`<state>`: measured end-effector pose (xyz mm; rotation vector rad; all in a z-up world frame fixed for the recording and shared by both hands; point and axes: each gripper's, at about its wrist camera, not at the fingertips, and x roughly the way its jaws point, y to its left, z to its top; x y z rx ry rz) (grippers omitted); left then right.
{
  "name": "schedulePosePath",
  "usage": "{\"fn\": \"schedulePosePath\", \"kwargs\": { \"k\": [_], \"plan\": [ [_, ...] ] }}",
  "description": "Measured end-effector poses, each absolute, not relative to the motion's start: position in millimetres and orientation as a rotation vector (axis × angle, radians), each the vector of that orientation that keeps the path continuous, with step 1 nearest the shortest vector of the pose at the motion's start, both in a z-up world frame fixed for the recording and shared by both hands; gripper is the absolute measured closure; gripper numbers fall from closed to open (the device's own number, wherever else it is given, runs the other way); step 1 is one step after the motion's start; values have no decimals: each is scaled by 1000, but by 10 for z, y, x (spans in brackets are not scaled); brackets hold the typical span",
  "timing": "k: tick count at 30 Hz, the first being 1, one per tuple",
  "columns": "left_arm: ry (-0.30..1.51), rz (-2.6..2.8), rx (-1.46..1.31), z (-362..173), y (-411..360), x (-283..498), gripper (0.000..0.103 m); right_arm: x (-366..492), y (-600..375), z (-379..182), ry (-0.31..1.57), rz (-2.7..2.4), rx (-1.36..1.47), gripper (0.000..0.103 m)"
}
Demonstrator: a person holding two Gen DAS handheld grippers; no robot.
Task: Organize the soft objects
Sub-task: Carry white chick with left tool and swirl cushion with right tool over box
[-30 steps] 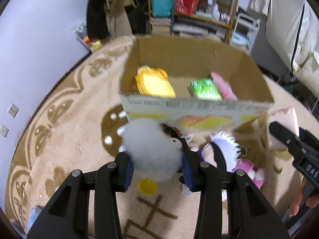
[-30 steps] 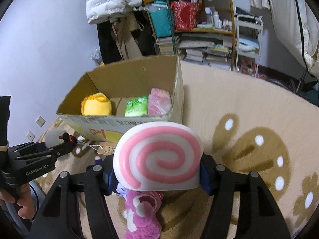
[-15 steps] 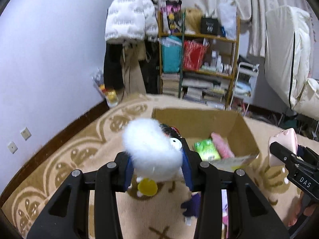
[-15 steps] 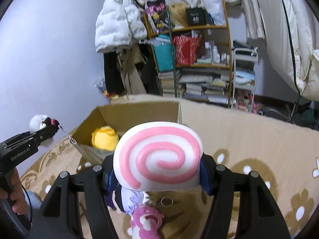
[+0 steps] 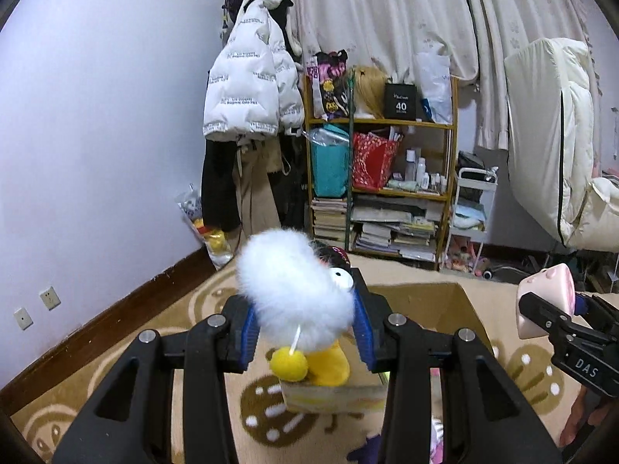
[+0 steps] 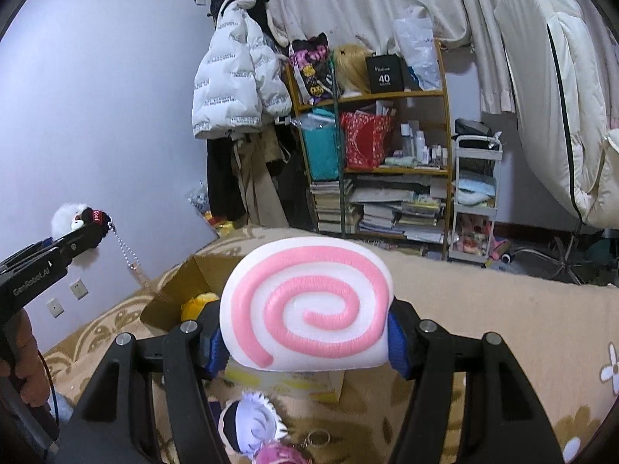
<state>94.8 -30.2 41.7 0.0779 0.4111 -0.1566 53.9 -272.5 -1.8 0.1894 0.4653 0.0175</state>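
My left gripper (image 5: 305, 332) is shut on a white fluffy plush toy (image 5: 294, 297) with a yellow foot (image 5: 289, 363), held up in the air; from the right wrist view the same toy (image 6: 71, 216) trails a bead chain (image 6: 125, 251). My right gripper (image 6: 305, 344) is shut on a pink-and-white swirl roll cushion (image 6: 309, 305), also visible at the right edge as the cushion (image 5: 545, 297) in the left wrist view. Below both lies the open cardboard box (image 5: 425, 301), box (image 6: 182, 290), holding a yellow plush (image 6: 197, 303).
On the beige patterned rug (image 6: 503, 309) near the box lie a white-haired doll (image 6: 251, 425) and a pink plush (image 6: 274, 456). A cluttered shelf (image 5: 387, 178), hanging coats (image 5: 247, 89) and a small white cart (image 6: 476, 201) stand along the far wall. A hand (image 6: 23, 352) holds the left gripper.
Both grippers have risen and tilted upward with their toys still gripped. The box has dropped low in both views and the wall, shelf and curtains now fill the frames.
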Motion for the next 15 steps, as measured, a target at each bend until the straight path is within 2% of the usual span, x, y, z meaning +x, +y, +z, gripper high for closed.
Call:
{"fn": "schedulePosePath", "kwargs": {
  "k": [15],
  "plan": [
    [380, -117, 102, 520, -312, 1303, 64, 902, -2634, 101, 425, 42, 118, 36]
  ]
}}
